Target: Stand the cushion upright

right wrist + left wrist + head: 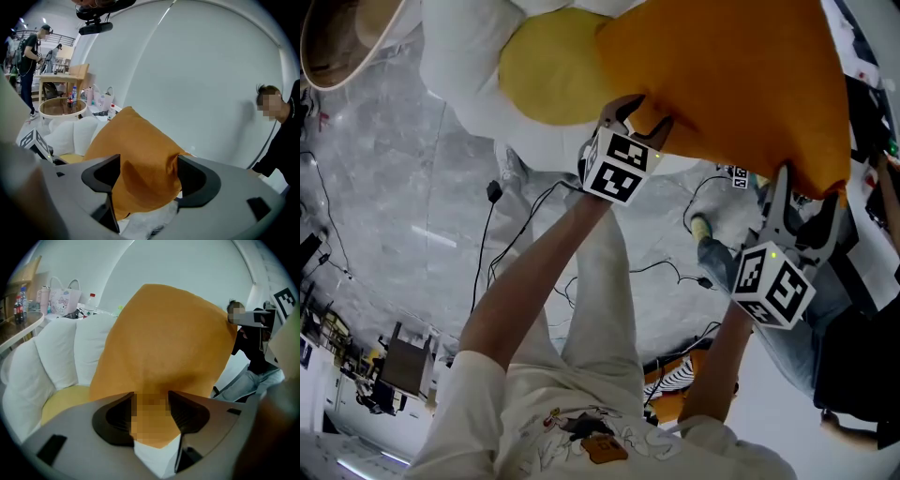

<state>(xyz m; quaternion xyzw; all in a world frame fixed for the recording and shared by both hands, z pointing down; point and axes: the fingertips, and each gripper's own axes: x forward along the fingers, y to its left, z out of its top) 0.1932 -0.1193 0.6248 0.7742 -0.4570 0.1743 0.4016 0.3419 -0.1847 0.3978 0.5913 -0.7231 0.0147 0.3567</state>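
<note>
An orange cushion (731,84) (164,343) (136,150) stands tilted on one corner against a white padded chair (459,56) with a yellow seat (548,66). My left gripper (639,117) (151,404) is at the cushion's lower corner. Its jaws stand apart with that corner between them, and I see no pinch in the fabric. My right gripper (804,192) (149,171) is at the cushion's right-hand corner. The fabric is bunched and creased between its jaws, which are closed on it.
A seated person in jeans (797,328) is close on the right, beside my right gripper. Cables and a plug (492,192) lie on the grey floor. A round table (63,107) with bottles and bags stands behind the chair. A curved white wall (197,70) rises behind the cushion.
</note>
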